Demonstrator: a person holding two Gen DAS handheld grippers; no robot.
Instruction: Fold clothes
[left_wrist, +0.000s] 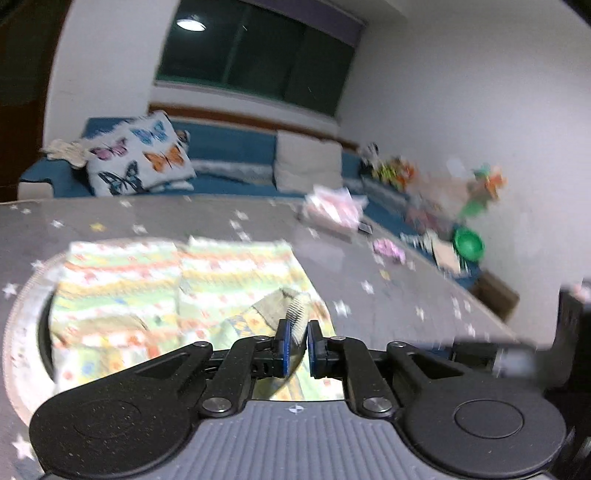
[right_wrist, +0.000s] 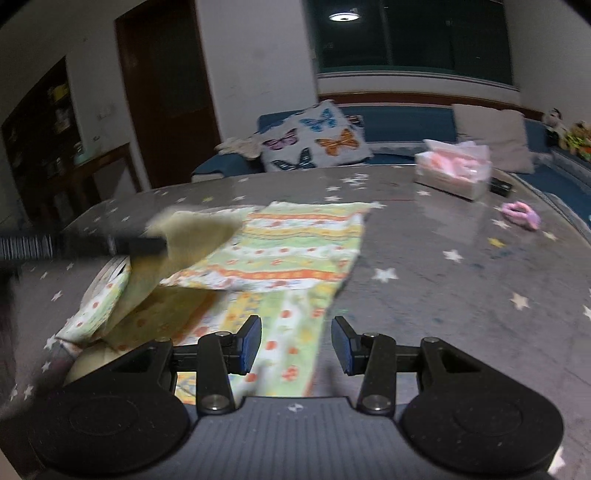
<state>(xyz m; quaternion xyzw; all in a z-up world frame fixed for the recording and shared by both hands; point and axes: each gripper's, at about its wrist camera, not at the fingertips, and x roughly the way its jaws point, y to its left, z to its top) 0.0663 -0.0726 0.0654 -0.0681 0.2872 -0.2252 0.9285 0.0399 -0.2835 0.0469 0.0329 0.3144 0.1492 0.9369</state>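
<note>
A striped, flower-patterned garment in green, yellow and orange lies on the grey star-print table. My left gripper is shut on a ribbed edge of the garment and lifts that part above the rest. In the right wrist view the garment lies spread out, and the left gripper comes in from the left holding a raised, blurred fold. My right gripper is open and empty, low over the garment's near right edge.
A tissue box and a pink hair clip lie on the far right of the table. A blue sofa with a butterfly cushion stands behind. Toys and a green bowl sit at the right.
</note>
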